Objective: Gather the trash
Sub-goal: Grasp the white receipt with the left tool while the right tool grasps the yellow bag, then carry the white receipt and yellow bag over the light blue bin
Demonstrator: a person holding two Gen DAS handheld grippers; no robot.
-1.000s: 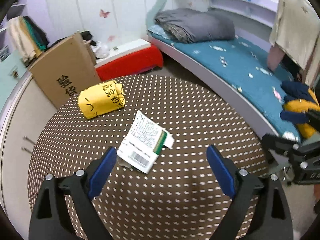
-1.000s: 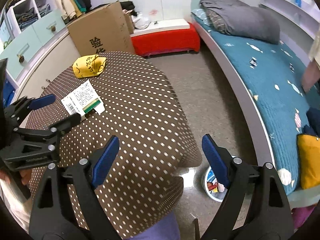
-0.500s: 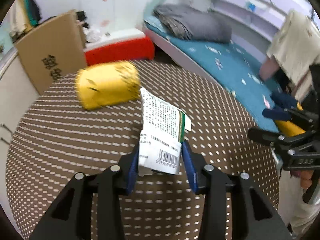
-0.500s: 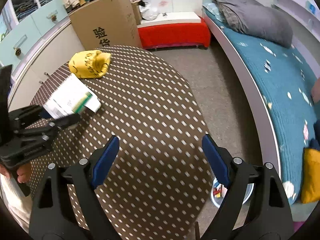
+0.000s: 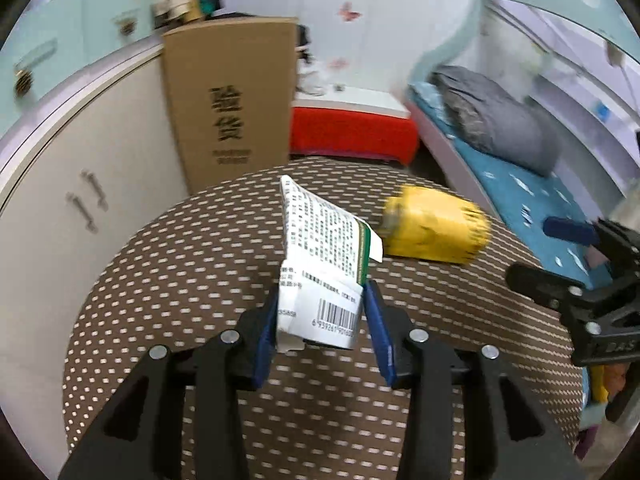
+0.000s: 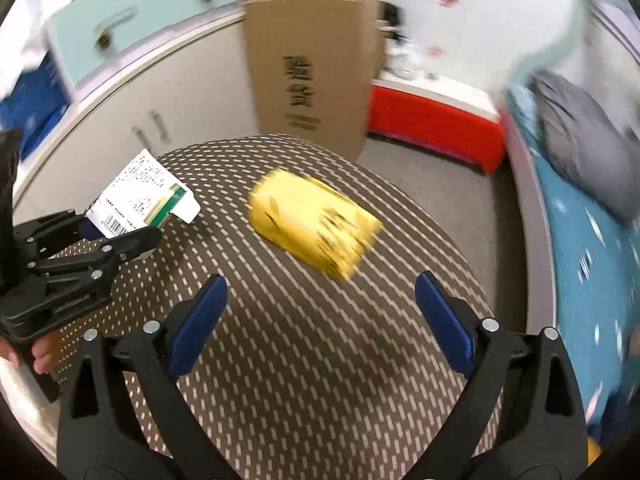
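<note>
My left gripper (image 5: 322, 320) is shut on a flattened white carton (image 5: 320, 256) with green trim and a barcode, and holds it above the brown dotted round table (image 5: 200, 280). The carton also shows in the right wrist view (image 6: 140, 196), held in the left gripper (image 6: 116, 232) at the left. A crumpled yellow packet (image 6: 316, 224) lies on the table just ahead of my right gripper (image 6: 320, 320), which is open and empty. The packet also shows in the left wrist view (image 5: 434, 228), right of the carton.
A tall cardboard box (image 6: 312, 64) stands behind the table against white cabinets (image 5: 80, 184). A red bench (image 6: 436, 124) lies beyond. A bed with a teal cover (image 6: 580, 232) and a grey pillow (image 5: 496, 120) runs along the right.
My left gripper closed on the white carton and lifted it off the table. My right gripper swung left from the table's edge and now faces the yellow packet.
</note>
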